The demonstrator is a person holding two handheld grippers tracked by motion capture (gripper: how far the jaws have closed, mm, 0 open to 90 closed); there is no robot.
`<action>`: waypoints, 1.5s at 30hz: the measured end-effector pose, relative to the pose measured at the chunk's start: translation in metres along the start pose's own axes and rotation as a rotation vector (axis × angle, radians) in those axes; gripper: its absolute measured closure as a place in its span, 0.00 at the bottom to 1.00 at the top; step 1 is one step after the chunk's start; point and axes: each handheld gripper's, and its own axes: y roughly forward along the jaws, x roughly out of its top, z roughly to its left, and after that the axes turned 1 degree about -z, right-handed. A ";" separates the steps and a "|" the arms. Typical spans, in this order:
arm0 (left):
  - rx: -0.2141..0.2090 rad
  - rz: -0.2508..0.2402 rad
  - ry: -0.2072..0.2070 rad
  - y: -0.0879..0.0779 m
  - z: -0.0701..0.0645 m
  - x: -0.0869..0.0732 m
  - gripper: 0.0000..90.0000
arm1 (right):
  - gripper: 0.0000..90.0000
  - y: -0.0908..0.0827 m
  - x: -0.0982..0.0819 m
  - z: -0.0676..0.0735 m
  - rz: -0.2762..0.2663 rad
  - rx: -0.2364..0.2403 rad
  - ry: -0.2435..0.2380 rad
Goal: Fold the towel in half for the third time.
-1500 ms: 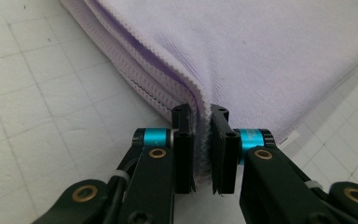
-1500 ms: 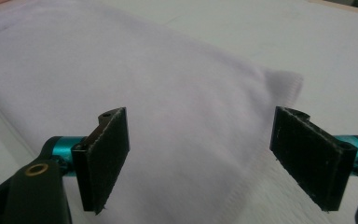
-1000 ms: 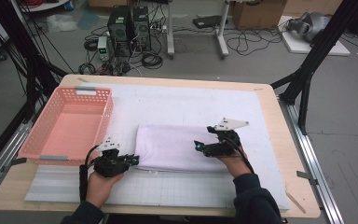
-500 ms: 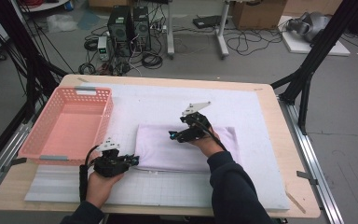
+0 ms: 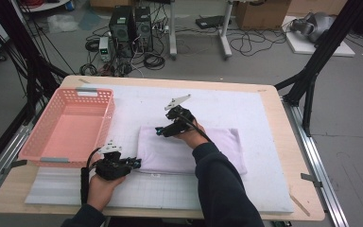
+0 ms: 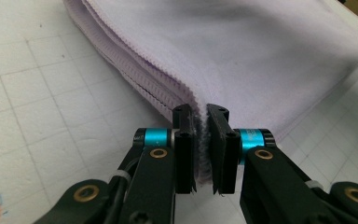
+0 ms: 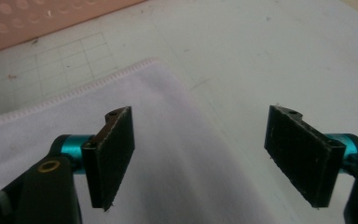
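So your left gripper point(image 6: 200, 140) is clamped on the near left corner of the folded lilac cloth towel point(image 5: 189, 149), which lies mid-mat on the white gridded mat point(image 5: 246, 189). Your right gripper point(image 7: 205, 158) hovers over the towel's far left corner with nothing between the jaws; they've just been closing a bit but are still spread wide. The pink perforated plastic basket point(image 5: 42, 151) sits off to the left, with bare mat beyond the towel's far edge

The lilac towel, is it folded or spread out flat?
Folded: the towel shows several stacked hemmed layers at the edge that the left gripper pinches.
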 end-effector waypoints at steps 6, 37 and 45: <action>-0.004 -0.005 -0.006 0.000 0.000 0.000 0.90 | 0.27 0.025 0.006 0.003 0.054 0.009 -0.013; 0.017 -0.083 -0.025 -0.018 0.006 0.006 0.91 | 0.92 0.046 0.030 0.016 0.067 0.074 -0.074; -0.062 -0.181 -0.043 -0.023 -0.006 0.019 0.91 | 0.92 0.015 0.033 0.011 -0.030 0.077 -0.060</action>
